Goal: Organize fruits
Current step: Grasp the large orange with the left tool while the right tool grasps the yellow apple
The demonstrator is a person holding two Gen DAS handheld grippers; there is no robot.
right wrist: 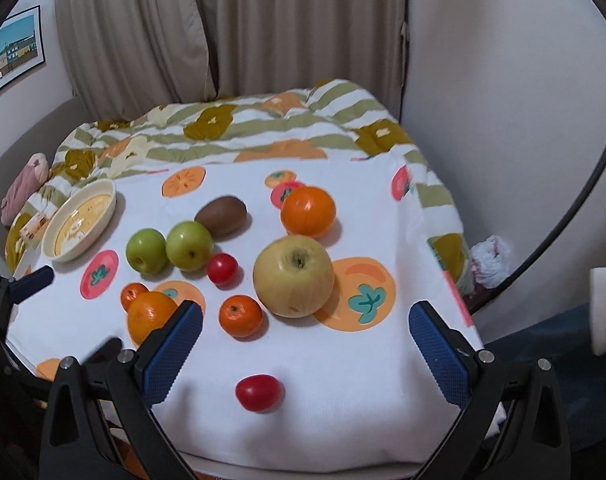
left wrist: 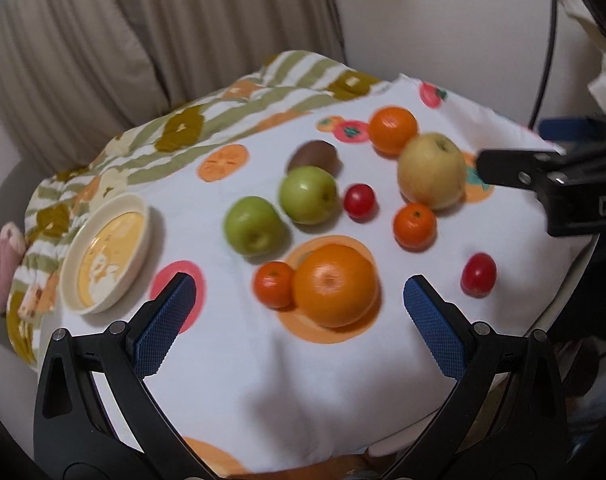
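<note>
Fruits lie scattered across the white printed cloth [right wrist: 343, 380] that covers the desk, none of them yet in the cream dish [left wrist: 69, 258] standing empty at the far left edge. In the left wrist view a large orange [left wrist: 335, 285] sits touching a small tangerine [left wrist: 274, 283], just ahead of the left hand-held gripper [left wrist: 299, 320], whose blue pads are spread wide with nothing between them. Two green apples [left wrist: 254, 224] sit side by side beyond, with a kiwi [left wrist: 314, 157] behind them and a cherry tomato [left wrist: 359, 201] to their right.

The right hand-held gripper [right wrist: 306, 344] is likewise wide open and empty, hovering above the cloth. A yellow apple [right wrist: 293, 275] lies just ahead of it, a second tangerine [right wrist: 240, 316] close by on the left, and another red tomato [right wrist: 259, 393] nearest the camera.

This looks like the start of sorting: both tools are poised and no fruit is gripped. The left one seems lined up on the large orange, so the next move would likely call for lowering around it without nudging the touching tangerine, then closing gently, as round fruit rolls easily on soft cloth.
</note>
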